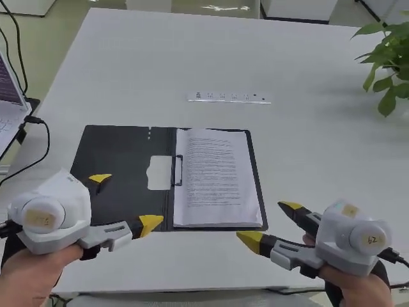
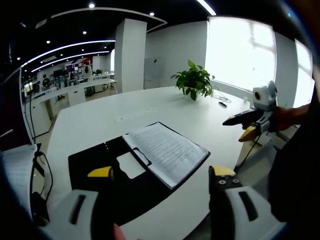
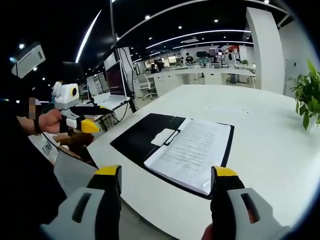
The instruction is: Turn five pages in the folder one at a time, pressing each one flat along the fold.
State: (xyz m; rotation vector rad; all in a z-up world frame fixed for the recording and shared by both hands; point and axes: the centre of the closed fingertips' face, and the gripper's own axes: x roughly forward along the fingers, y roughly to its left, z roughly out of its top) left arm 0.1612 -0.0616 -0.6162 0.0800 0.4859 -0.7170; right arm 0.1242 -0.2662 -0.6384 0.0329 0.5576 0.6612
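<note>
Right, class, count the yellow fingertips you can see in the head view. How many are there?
4. Two are on the left gripper, over the left cover of the black folder. Two are on the right gripper, just off its lower right corner, above the white table. None seems hidden.

1 folder (image 1: 115,166), 2 tools (image 1: 125,200) (image 1: 270,222), 1 plant (image 1: 386,64), 1 laptop (image 1: 7,96).

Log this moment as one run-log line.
folder: open, flat on table | pages: stacked on right half, none lifted | left hand-held gripper: open, empty | right hand-held gripper: open, empty
</note>
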